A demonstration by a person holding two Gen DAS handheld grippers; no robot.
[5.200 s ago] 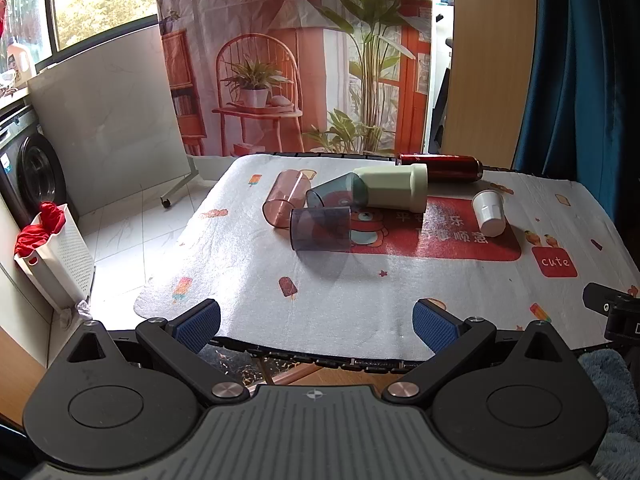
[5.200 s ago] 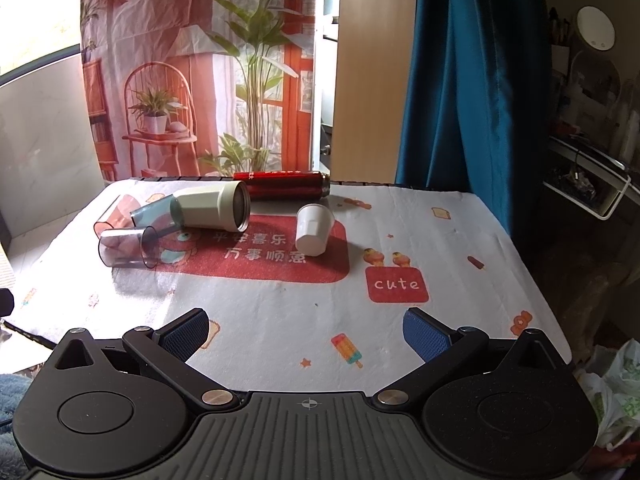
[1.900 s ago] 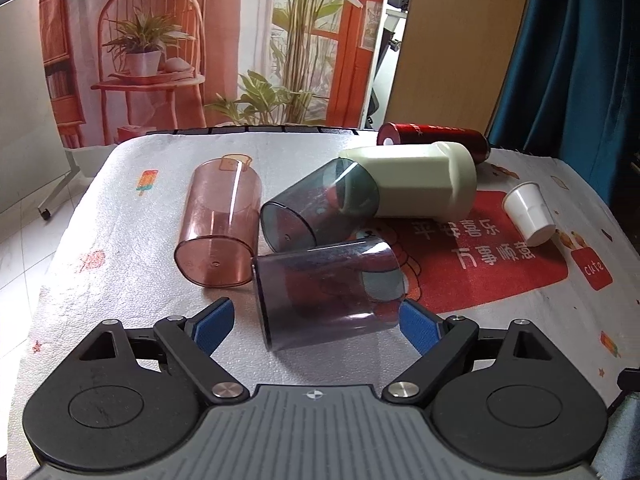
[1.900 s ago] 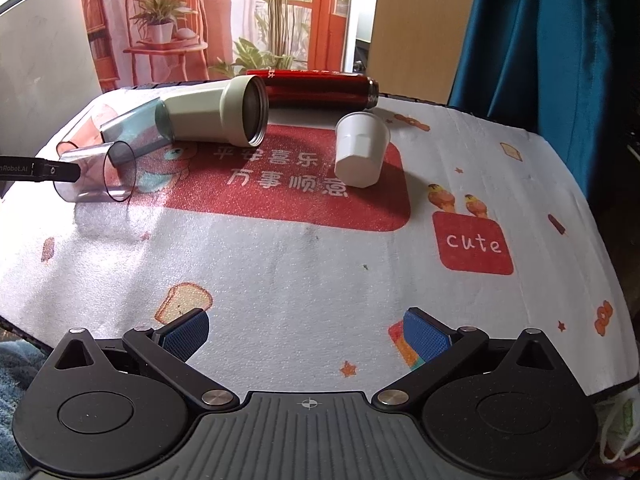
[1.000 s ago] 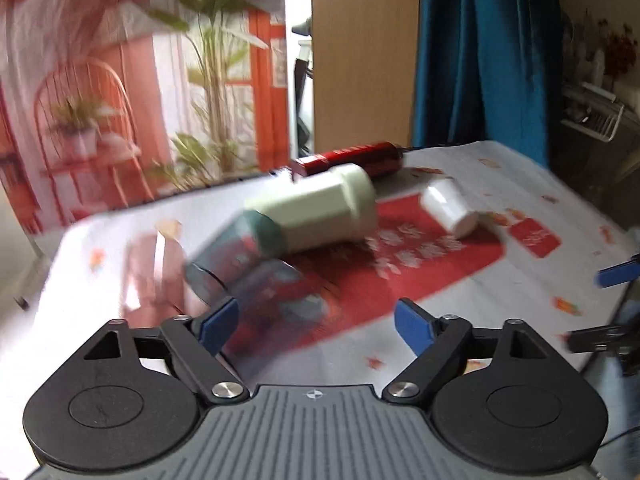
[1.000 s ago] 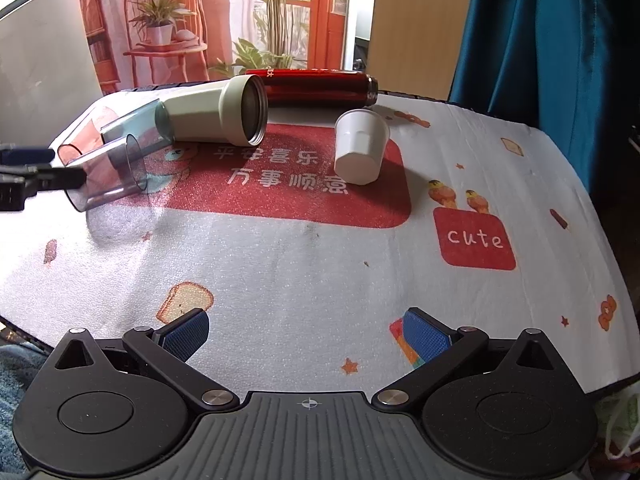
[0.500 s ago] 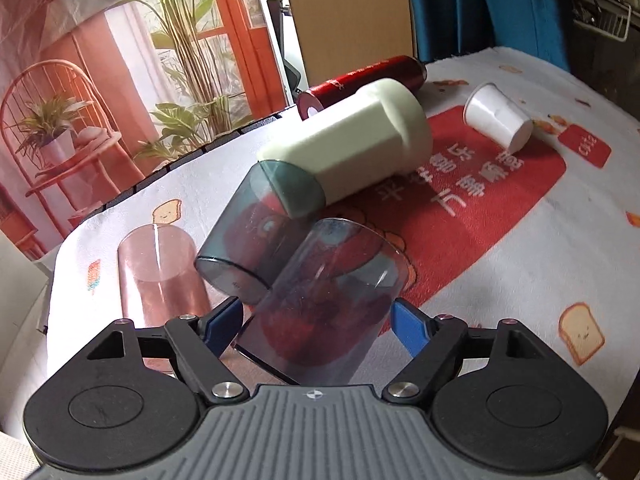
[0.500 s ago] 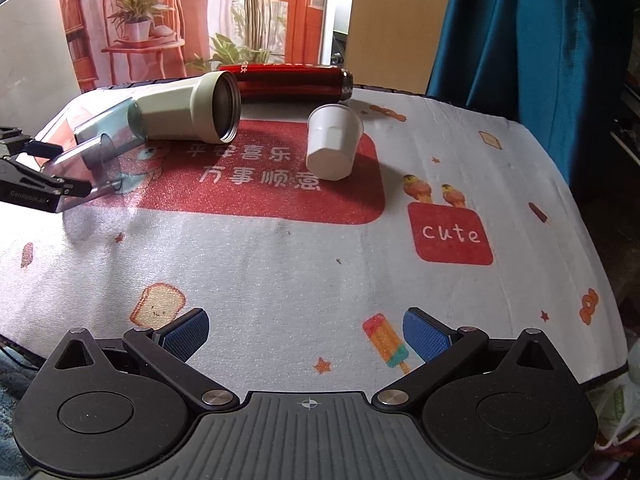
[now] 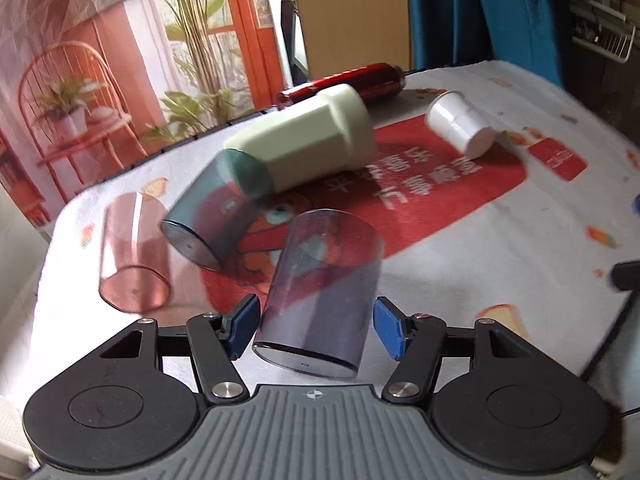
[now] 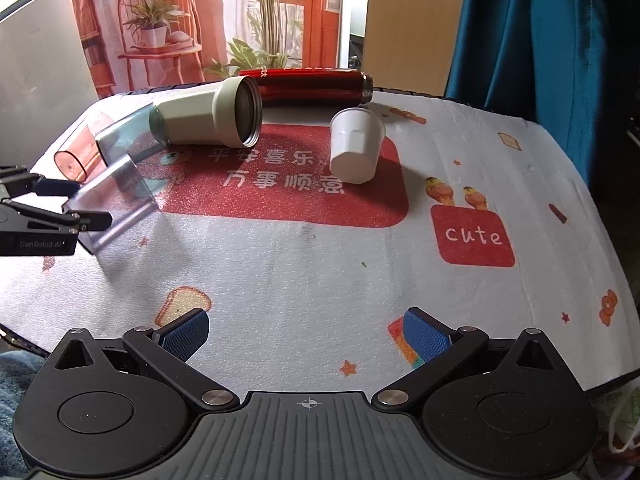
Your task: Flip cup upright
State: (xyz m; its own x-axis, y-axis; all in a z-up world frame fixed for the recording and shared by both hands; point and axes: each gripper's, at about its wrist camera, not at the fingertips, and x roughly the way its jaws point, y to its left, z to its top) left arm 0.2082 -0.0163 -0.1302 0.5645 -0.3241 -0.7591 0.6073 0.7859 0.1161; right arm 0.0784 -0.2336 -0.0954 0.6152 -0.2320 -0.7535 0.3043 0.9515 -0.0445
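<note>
Now gripping the smoky grey cup [image 9: 320, 300] with the left gripper [image 9: 316, 322] — blue pads [image 9: 243, 318] pressing its sides near the closed base, base turned toward the camera and open mouth pointing away and up, body tilted off the cloth. Showing in the right wrist view as a see-through grey cup [image 10: 116, 204] slanting above the white printed tablecloth [image 10: 300, 264], held at the left edge by the left gripper [image 10: 86, 202], lower end close to the cloth though contact is hard to judge.

Holding nothing with the right gripper [image 10: 306, 334] — jaws standing wide apart over the near edge of the cloth, well apart from every cup.

Lying on their sides beyond the held cup: a pink see-through cup [image 9: 134, 256] at the left, a teal see-through cup [image 9: 212, 220] beside it, and a cream mug [image 9: 304, 144] with its base end poking into the teal cup's mouth. Resting behind the mug, a red bottle [image 9: 352, 80], also on its side along the far edge. Sitting farther right on the red patch of the cloth, a small white cup [image 9: 460, 124], tipped over with its bottom toward the near side. Looking slightly blurred throughout the left wrist view.
</note>
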